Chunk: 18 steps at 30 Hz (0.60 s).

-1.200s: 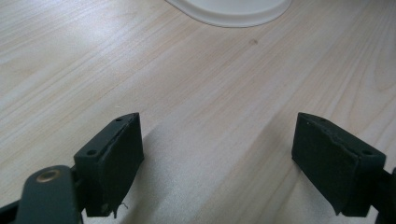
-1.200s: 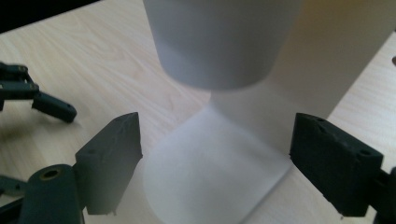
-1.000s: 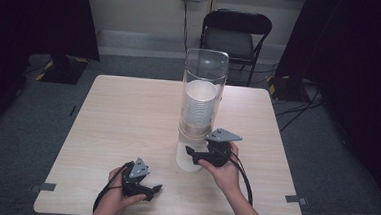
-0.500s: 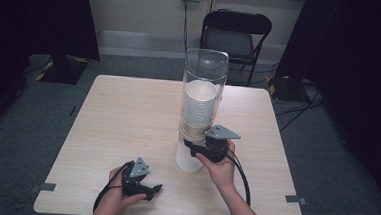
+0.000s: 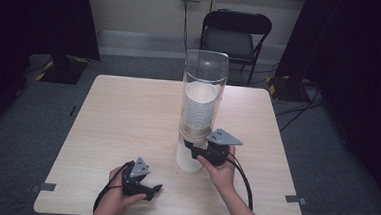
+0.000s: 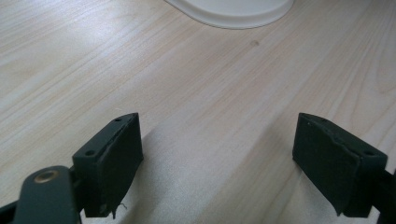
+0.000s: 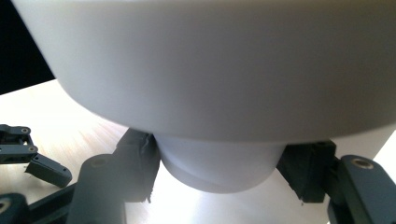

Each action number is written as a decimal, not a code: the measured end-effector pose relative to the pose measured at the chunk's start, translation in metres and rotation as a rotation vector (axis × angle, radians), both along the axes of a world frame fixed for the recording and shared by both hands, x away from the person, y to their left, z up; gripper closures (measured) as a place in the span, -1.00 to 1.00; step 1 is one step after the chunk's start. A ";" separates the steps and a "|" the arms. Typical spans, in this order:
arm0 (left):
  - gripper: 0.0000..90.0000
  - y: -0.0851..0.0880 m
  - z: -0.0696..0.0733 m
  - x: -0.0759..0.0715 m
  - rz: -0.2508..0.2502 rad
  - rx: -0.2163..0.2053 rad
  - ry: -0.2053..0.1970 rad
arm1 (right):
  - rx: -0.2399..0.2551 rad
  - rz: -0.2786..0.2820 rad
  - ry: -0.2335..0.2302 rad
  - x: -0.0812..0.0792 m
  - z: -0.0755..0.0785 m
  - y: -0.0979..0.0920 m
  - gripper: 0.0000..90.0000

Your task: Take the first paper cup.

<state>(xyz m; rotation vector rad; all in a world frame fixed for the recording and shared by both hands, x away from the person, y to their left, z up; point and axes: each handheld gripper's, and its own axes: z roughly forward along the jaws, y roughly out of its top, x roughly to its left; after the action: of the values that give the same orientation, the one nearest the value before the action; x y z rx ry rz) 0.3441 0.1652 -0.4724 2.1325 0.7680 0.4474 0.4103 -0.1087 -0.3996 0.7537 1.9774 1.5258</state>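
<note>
Standing near the front middle of the pale wooden surface (image 5: 128, 113) is a tall cup dispenser (image 5: 203, 88): a clear tube with a stack of white cups (image 5: 198, 108) inside it, above a metal collar and a white base. The right gripper (image 5: 192, 148) is held at the dispenser's lower part, just under the collar, with the person's right hand (image 5: 220, 167) behind it and its grey three-cornered plate on top. In the right gripper view, the fingers (image 7: 135, 163) sit on either side of the narrow bottom of a white cup (image 7: 219, 163) that sticks out beneath a much wider white body; the left finger touches or all but touches the cup's side, while the right finger (image 7: 306, 170) is just beside it, and whether it touches cannot be told. The gap between them is moderate, about the width of the cup's bottom. The left gripper (image 5: 152, 189) rests low on the surface near the front edge, well apart from the dispenser, held by the left hand (image 5: 118, 196), with its cable looping to the left. In the left gripper view its fingers (image 6: 114, 163) are spread wide with bare wood between them, holding nothing, and the rounded white edge of the dispenser's base (image 6: 233, 11) lies ahead on the surface. A black folding chair (image 5: 235, 35) stands beyond the far edge of the surface on the grey floor.
</note>
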 end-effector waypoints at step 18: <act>-0.66 0.000 0.000 0.001 -0.006 0.006 0.002 | -0.165 -0.003 0.141 0.008 -0.038 -0.005 -0.18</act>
<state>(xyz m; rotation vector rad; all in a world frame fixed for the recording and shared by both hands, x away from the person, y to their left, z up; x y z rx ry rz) 0.3447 0.1655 -0.4720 2.1404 0.7621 0.4451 0.4187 -0.1134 -0.4373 0.8125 2.1732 1.3199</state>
